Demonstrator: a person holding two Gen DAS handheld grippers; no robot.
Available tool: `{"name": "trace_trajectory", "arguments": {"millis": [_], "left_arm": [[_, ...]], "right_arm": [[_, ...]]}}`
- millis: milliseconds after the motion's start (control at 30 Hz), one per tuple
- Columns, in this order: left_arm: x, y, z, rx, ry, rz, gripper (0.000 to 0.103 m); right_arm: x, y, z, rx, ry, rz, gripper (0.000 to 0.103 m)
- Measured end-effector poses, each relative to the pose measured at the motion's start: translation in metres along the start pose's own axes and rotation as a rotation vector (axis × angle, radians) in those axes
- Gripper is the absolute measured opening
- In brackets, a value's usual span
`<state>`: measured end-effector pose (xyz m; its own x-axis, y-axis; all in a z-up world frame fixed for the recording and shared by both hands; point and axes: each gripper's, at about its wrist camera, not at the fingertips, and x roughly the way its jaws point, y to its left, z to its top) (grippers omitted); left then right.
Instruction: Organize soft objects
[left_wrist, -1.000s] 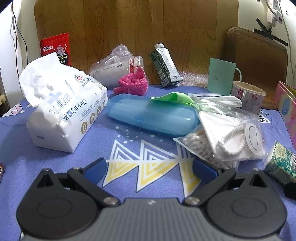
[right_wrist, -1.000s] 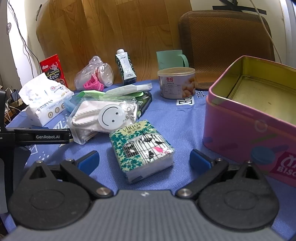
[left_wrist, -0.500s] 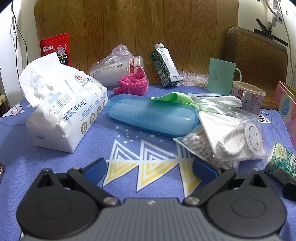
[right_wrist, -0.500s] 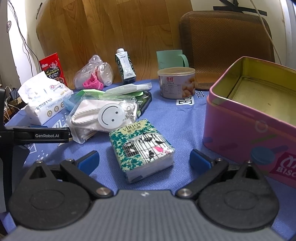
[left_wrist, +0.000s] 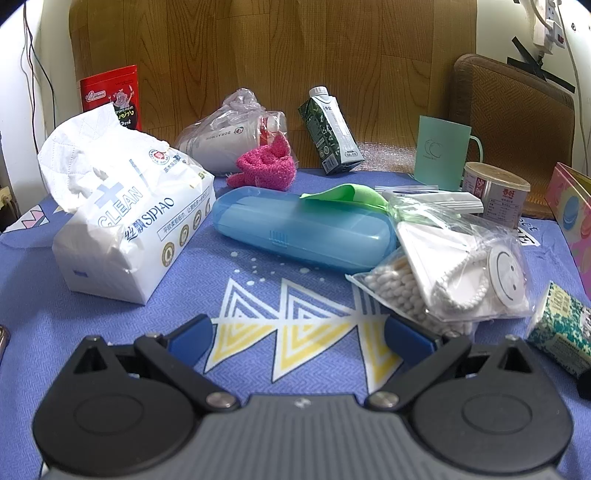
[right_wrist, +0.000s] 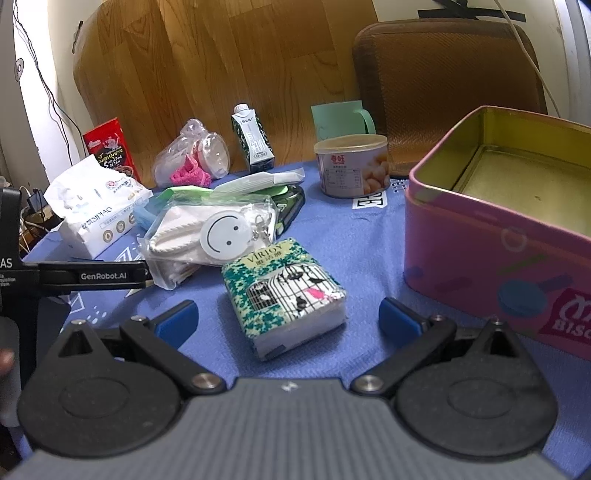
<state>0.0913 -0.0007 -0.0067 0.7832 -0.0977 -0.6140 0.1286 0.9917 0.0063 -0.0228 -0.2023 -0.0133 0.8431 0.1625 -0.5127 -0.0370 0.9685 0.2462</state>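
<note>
A green-patterned tissue pack lies on the blue cloth between the fingers of my open right gripper, not clamped. It also shows at the right edge of the left wrist view as the tissue pack. My left gripper stands open above bare cloth with nothing between its fingers. Ahead of it lie a large white tissue bag, a pink fuzzy sock and a clear bag of cotton swabs and a mask. An open pink biscuit tin stands to the right.
A blue plastic case, milk carton, teal mug, food can, red snack packet and bagged white cup crowd the table's back. A wooden panel and a brown chair back stand behind.
The right gripper has risen and tilted slightly, so the scene sits lower and the tin's inside shows more. The left gripper has not moved.
</note>
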Motion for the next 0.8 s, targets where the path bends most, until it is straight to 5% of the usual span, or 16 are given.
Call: {"name": "trace_trajectory", "arguments": {"millis": [500,800], "left_arm": [[-0.074,-0.026,-0.042,-0.058,0.075,-0.018,0.103],[-0.097,-0.049,-0.043,0.004,0.021,0.041,0.103]], "right_arm": [[-0.058,-0.01,-0.022,0.055,-0.079,0.028,0.103],[-0.066,-0.013,-0.028,0.084,-0.111,0.003,0.103]]}}
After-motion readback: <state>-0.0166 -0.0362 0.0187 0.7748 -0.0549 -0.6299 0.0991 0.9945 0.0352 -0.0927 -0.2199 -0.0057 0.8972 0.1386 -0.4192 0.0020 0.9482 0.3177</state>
